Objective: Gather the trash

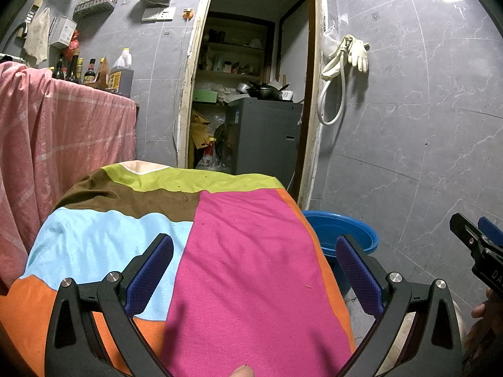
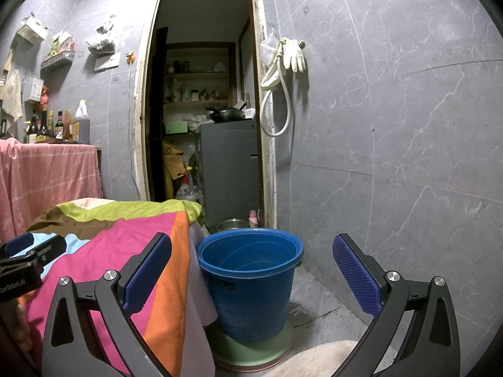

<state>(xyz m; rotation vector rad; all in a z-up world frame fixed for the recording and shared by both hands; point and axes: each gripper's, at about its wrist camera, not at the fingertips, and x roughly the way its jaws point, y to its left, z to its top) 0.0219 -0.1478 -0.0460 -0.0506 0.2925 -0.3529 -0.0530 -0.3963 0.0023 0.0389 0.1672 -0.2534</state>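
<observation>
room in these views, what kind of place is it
Probably a small home kitchen or utility corner: sauce bottles on a cloth-covered counter, a wok in the pantry beyond the doorway, rubber gloves on the grey tiled wall.

We count one blue plastic bucket (image 2: pixel 250 282) standing ahead of the right tool (image 2: pixel 251 279), between its two spread fingers, on one pale green round base (image 2: pixel 251 353). One multicoloured patchwork cloth (image 1: pixel 220 251) covers the surface under the left tool (image 1: pixel 254 278). Far ahead and to the left of both tools, we count about six bottles (image 1: pixel 94 70), though they overlap. Ahead and to the right hangs one pair of cream rubber gloves (image 2: pixel 294 55) and one white looped hose (image 2: pixel 276 116). One dark wok (image 2: pixel 228 113) sits on one grey cabinet (image 2: pixel 229 169).
</observation>
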